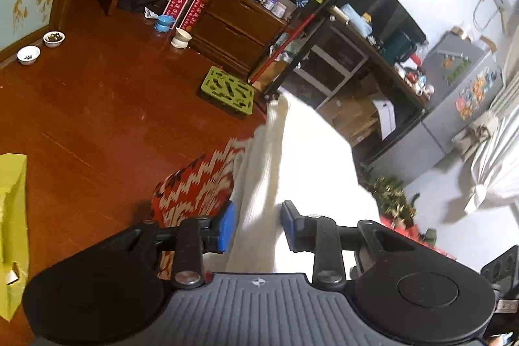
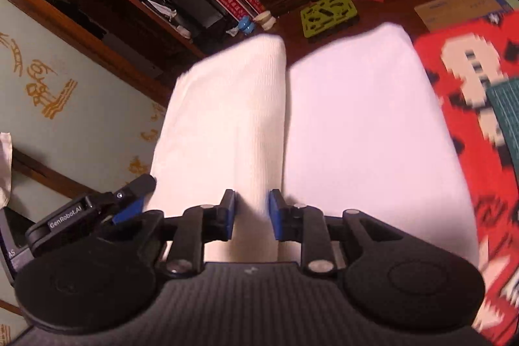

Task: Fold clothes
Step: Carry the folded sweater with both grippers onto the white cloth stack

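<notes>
The white garment lies ahead of both pairs of fingers on a red patterned cover, with one ribbed layer raised and doubled over the flat body. In the right wrist view a ridge of that ribbed cloth runs between the right gripper's blue pads, and the pads sit close against it on both sides, so the right fingers look to be pinching the cloth, though loosely. In the left wrist view the left gripper has a hanging white fold between its pads; the near pad touches the cloth while the far one shows a slim gap, so these fingers are only partly spread around the fold and the hold looks slack. The left gripper also shows at the left edge of the right view, just beside the right one. The step in hand appears to be laying this folded layer down. To do it well, both edges should go down level with each other, the cloth kept taut between the two grippers so no wrinkle is trapped, and the fingers should spread only once the layer rests flat, aligned with the body's edge.
</notes>
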`<state>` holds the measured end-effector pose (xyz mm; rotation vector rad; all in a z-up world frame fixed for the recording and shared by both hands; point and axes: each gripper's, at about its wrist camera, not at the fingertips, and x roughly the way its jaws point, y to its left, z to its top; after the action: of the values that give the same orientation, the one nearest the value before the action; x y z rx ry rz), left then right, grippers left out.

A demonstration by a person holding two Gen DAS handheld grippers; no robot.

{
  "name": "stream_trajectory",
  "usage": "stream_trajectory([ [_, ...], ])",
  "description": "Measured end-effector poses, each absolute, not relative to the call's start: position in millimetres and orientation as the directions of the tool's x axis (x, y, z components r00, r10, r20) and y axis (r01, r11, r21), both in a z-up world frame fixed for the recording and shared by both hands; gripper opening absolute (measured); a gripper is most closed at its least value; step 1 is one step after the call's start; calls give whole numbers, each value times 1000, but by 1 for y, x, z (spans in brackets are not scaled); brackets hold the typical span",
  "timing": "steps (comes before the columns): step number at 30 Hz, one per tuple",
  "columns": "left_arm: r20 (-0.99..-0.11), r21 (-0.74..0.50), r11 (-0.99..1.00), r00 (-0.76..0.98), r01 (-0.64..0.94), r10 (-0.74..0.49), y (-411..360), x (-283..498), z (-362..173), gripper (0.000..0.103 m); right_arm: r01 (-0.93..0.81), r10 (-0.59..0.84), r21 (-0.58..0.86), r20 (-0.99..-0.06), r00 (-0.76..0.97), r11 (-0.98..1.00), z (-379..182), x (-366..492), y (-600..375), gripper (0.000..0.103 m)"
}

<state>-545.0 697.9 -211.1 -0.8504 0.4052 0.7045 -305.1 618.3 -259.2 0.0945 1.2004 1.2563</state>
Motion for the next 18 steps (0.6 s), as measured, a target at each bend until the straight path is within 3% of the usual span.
stream_trajectory([
  [2,-594,-531,462,701,-710,395,690,-550,-212,20,-677,753,629,-637,-167,382,-261,-315,608,23],
  [8,-626,-503,454,672,-736,396,665,-564,-206,18,-715,732,604,-654,-191,353,-263,-337,581,18],
  [9,-634,-496,450,664,-743,397,661,-566,-203,17,-720,721,601,-662,-205,347,-263,-339,577,10],
  [10,-643,-481,449,651,-753,403,654,-568,-198,15,-724,708,602,-669,-225,338,-264,-342,573,9],
  [14,-679,-393,469,594,-791,432,613,-573,-179,15,-782,697,545,-686,-209,303,-252,-354,549,12],
  [16,-685,-367,472,576,-802,445,590,-574,-170,21,-818,696,504,-692,-190,278,-239,-357,537,14],
  [18,-688,-343,469,558,-814,465,566,-574,-161,36,-851,698,461,-696,-171,251,-226,-359,523,16],
])
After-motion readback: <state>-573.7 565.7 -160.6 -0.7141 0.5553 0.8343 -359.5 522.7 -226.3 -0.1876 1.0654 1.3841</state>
